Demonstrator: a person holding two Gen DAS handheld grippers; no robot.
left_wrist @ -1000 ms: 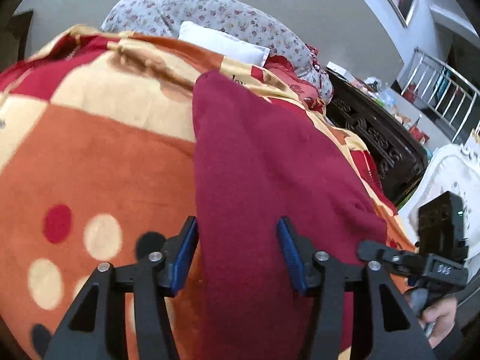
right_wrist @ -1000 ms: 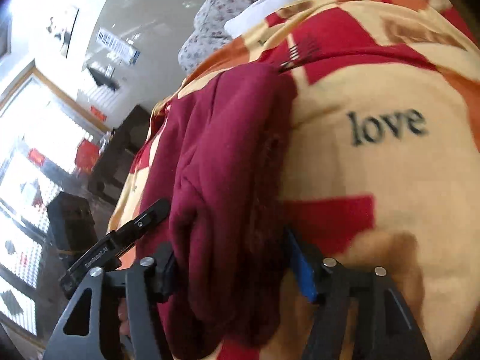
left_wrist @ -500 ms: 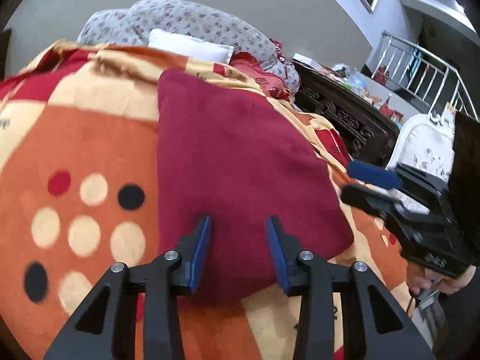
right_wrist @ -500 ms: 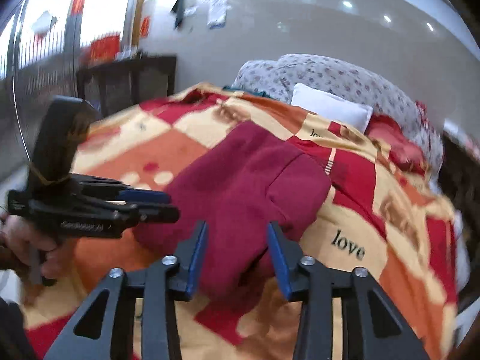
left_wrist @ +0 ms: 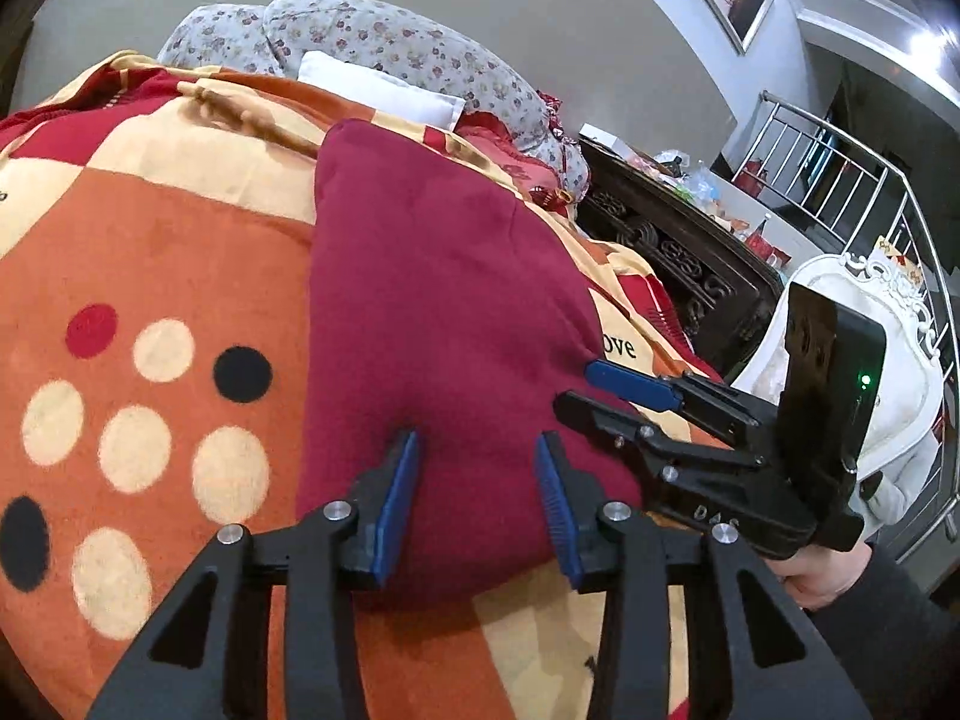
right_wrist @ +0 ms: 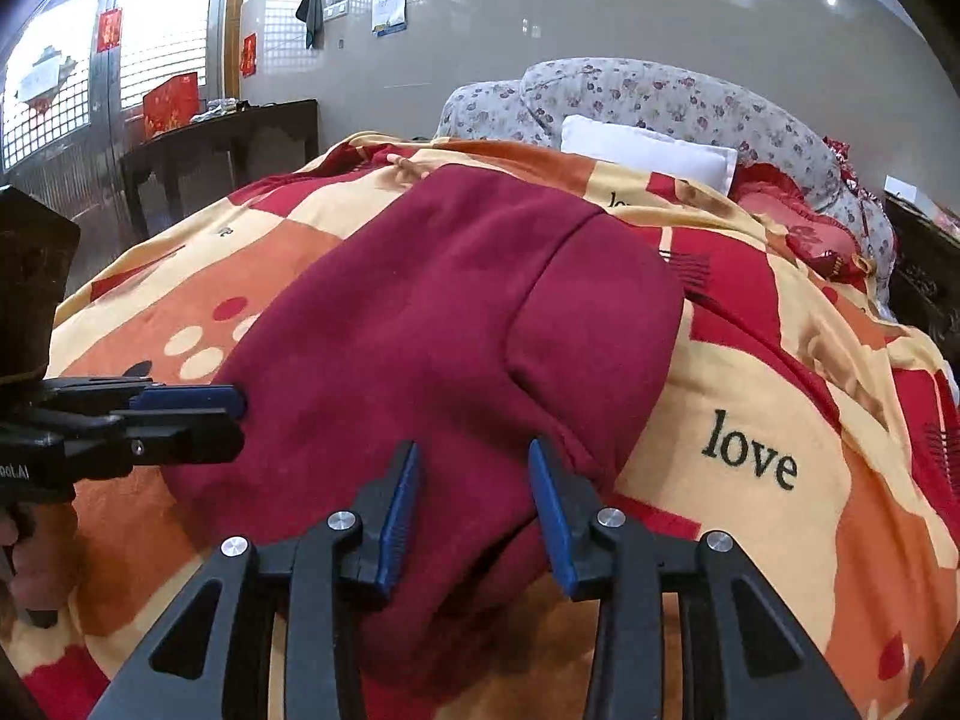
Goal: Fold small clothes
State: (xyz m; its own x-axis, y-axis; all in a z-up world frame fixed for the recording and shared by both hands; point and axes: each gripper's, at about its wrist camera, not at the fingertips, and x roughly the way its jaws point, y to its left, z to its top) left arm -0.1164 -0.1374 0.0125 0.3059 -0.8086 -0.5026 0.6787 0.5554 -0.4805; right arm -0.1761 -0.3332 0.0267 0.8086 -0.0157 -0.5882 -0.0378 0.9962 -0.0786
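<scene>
Maroon garment sits folded, both left gripper and right gripper wide open holding nothing, so a careless nudge could unfold it.

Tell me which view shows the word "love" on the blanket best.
The right wrist view. There "love" is printed whole and unobstructed on the blanket, right of the maroon garment. In the left wrist view only "ove" shows; the garment's edge covers the first letter.
</scene>
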